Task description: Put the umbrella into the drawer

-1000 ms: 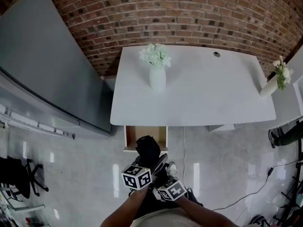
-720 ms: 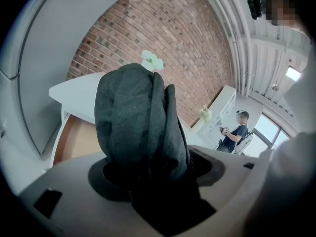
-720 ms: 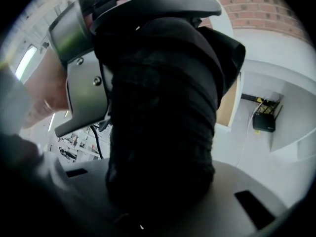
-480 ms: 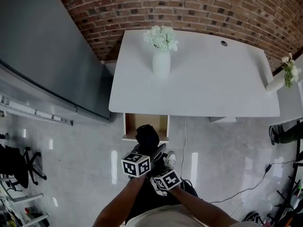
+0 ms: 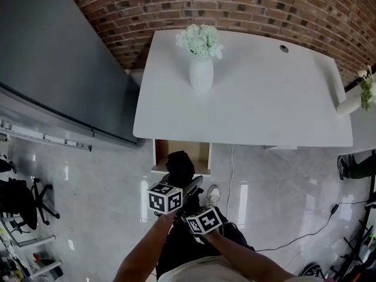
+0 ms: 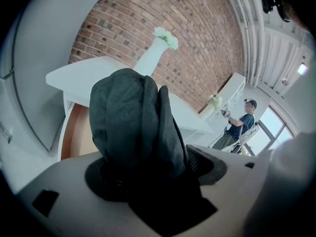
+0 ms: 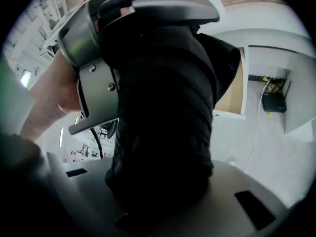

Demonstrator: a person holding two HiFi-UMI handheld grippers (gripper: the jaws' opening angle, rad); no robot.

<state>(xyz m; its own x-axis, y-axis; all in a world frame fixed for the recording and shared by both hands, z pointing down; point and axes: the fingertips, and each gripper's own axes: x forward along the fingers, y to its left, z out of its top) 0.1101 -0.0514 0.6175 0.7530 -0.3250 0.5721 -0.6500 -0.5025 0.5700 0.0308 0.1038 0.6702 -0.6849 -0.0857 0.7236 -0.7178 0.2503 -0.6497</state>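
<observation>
Umbrella [image 5: 180, 164], folded and black, is held over the open drawer [image 5: 201, 153] below the near edge of the counter [image 5: 264, 98]. Both tongs share it, likely for control. The right tongs [image 5: 191, 196] clamp its near end, while the left tongs [image 5: 176, 178] are opening their jaws with it between them.

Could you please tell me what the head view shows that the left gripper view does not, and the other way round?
Only the head view shows the wearer's arms and an office chair on the floor at the left. Only the left gripper view shows a person standing in the distance near a window. Both show the folded black umbrella, the open drawer under the white desk, the vase of flowers and the brick wall.
</observation>
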